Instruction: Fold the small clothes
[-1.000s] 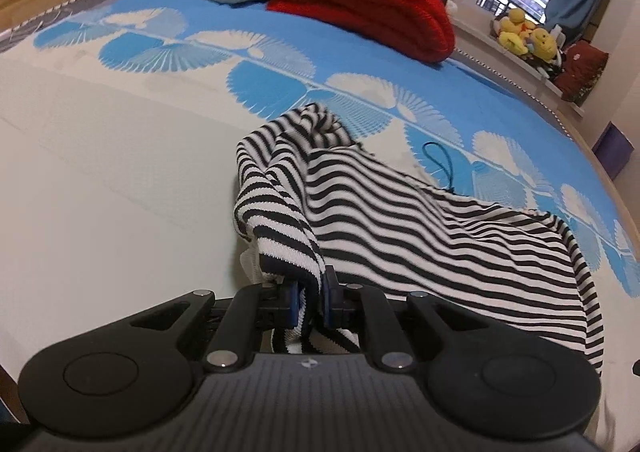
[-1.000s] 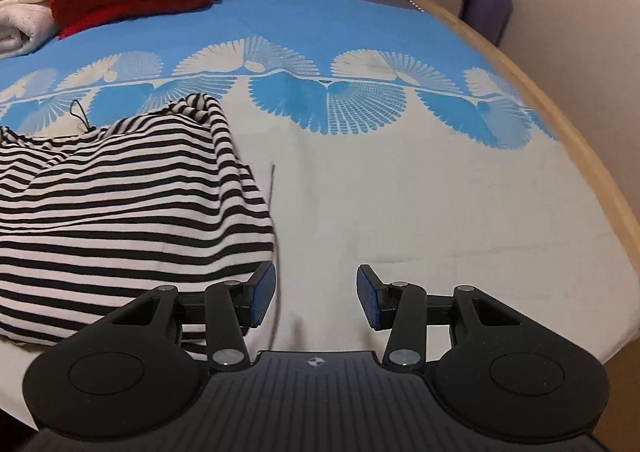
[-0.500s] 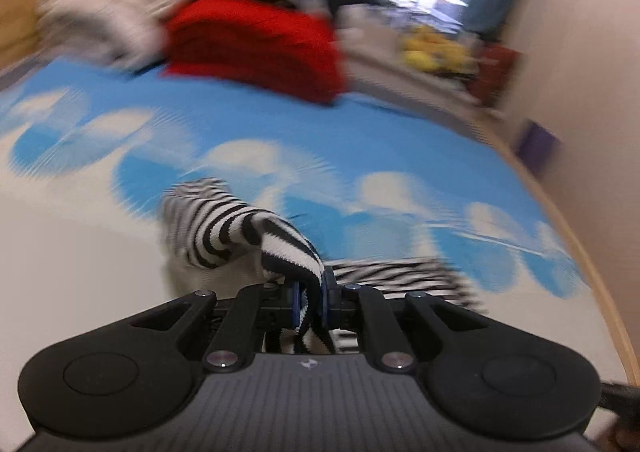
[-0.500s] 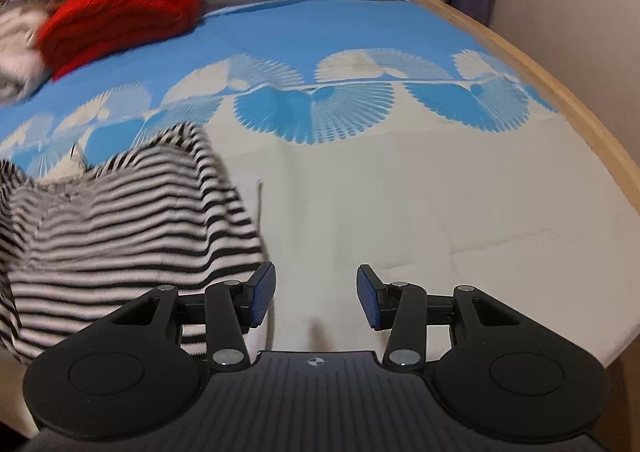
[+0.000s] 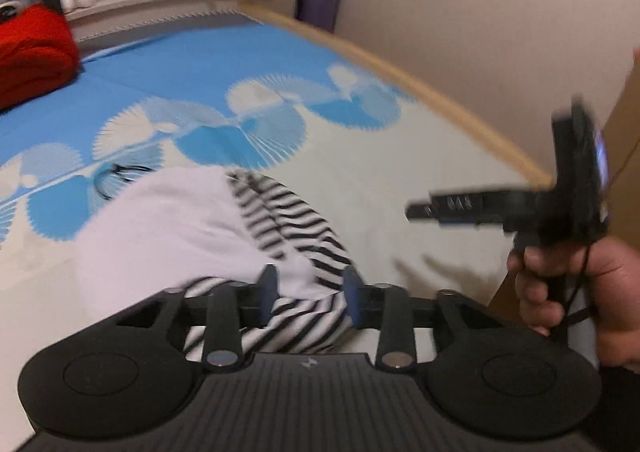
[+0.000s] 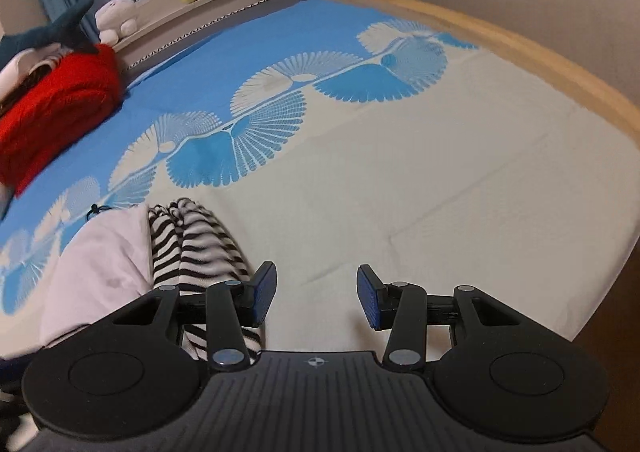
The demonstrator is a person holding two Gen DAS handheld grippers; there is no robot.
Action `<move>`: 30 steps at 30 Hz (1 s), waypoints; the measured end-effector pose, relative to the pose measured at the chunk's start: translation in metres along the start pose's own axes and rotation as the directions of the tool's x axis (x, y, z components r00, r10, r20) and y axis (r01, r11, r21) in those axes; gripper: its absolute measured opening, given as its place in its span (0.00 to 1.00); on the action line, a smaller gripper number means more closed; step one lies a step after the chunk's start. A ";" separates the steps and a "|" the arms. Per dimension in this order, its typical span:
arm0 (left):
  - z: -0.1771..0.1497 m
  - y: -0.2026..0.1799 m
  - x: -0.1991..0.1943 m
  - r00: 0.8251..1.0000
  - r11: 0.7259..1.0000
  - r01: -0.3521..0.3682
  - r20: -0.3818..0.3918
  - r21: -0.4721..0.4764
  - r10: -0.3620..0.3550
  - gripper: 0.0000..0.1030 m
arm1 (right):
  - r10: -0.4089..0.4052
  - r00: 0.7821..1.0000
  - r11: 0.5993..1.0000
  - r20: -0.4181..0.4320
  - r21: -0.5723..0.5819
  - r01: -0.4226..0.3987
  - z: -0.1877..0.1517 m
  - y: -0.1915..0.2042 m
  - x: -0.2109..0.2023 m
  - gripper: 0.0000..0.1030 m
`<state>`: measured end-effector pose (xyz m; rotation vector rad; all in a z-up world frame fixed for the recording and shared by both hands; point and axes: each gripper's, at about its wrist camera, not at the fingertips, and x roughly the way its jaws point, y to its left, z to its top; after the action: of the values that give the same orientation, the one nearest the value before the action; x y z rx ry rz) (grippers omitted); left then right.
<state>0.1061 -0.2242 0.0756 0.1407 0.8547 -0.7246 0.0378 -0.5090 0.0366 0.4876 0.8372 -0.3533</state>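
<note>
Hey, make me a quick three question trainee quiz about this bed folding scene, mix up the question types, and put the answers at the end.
1. True or false: the left gripper is clamped shut on the striped garment.
2. What lies between the right gripper pads?
A. striped cloth
B. bare bedsheet
C. red blanket
3. Fill in: the folded-over garment shows its plain ____ inside.

Key
1. False. The jaws have just been opening, and the cloth lies loose between them.
2. B, the bedsheet.
3. White.
</note>
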 end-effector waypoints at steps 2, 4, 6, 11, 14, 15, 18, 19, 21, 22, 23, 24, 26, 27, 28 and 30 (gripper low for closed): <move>-0.002 0.032 -0.019 0.999 0.999 -0.045 0.009 -0.008 0.045 0.42 | 0.037 0.999 0.999 -0.016 0.007 -0.037 -0.001 0.004 0.003 0.45; -0.007 0.064 -0.033 0.994 0.994 -0.110 0.000 -0.010 0.110 0.42 | 0.073 0.996 0.997 -0.046 -0.008 -0.073 -0.002 0.011 0.008 0.46; -0.015 0.094 -0.040 0.990 0.989 -0.143 -0.009 -0.041 0.142 0.42 | 0.121 0.989 0.992 -0.088 -0.007 -0.122 -0.004 0.017 0.014 0.47; -0.045 0.155 -0.039 0.994 0.958 -0.108 -0.018 -0.266 0.107 0.42 | 0.188 0.948 0.974 -0.258 -0.078 -0.214 -0.018 0.050 0.037 0.52; -0.056 0.173 -0.014 0.992 0.887 -0.093 -0.116 -0.452 0.045 0.48 | 0.140 0.932 0.972 -0.335 -0.133 -0.194 -0.030 0.068 0.049 0.52; -0.057 0.176 -0.008 0.993 0.872 -0.069 -0.115 -0.484 0.014 0.60 | 0.126 0.930 0.972 -0.346 -0.146 -0.186 -0.034 0.072 0.051 0.50; -0.052 0.183 0.007 0.992 0.857 -0.061 -0.128 -0.511 -0.006 0.70 | 0.129 0.931 0.968 -0.342 -0.161 -0.193 -0.038 0.078 0.050 0.09; -0.051 0.188 0.010 0.992 0.844 -0.062 -0.126 -0.532 -0.007 0.71 | 0.142 0.936 0.969 -0.324 -0.148 -0.198 -0.037 0.077 0.046 0.04; -0.054 0.200 0.017 0.994 0.801 -0.052 -0.111 -0.596 -0.018 0.75 | 0.179 0.951 0.971 -0.251 -0.111 -0.212 -0.034 0.071 0.031 0.04; -0.057 0.210 0.022 0.995 0.767 -0.044 -0.101 -0.641 -0.027 0.75 | 0.210 0.958 0.970 -0.196 -0.082 -0.229 -0.030 0.064 0.021 0.04; -0.059 0.217 0.027 0.995 0.740 -0.045 -0.099 -0.671 -0.029 0.77 | 0.223 0.963 0.970 -0.150 -0.060 -0.234 -0.027 0.055 0.013 0.03; -0.062 0.223 0.031 0.994 0.712 -0.053 -0.104 -0.700 -0.028 0.77 | 0.189 0.972 0.979 -0.137 -0.050 -0.197 -0.026 0.047 0.010 0.01; -0.066 0.234 0.044 0.994 0.677 -0.043 -0.097 -0.735 -0.042 0.79 | -0.056 0.984 0.997 -0.169 -0.054 0.047 -0.029 0.028 0.022 0.00; -0.068 0.237 0.048 0.994 0.666 -0.043 -0.099 -0.745 -0.047 0.79 | -0.166 0.967 0.986 -0.194 -0.060 0.158 -0.030 0.017 0.030 0.00; -0.068 0.240 0.052 0.994 0.648 -0.043 -0.101 -0.760 -0.051 0.79 | -0.167 0.960 0.986 -0.224 -0.030 0.165 -0.029 0.007 0.036 0.00; -0.066 0.245 0.060 0.994 0.626 0.011 -0.060 -0.780 -0.091 0.80 | -0.051 0.960 0.994 -0.274 0.082 0.076 -0.026 -0.010 0.042 0.00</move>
<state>0.2452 -0.0450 -0.0528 -0.6525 1.2059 -0.3377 0.0434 -0.5079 -0.0135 0.6045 1.1082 -0.3907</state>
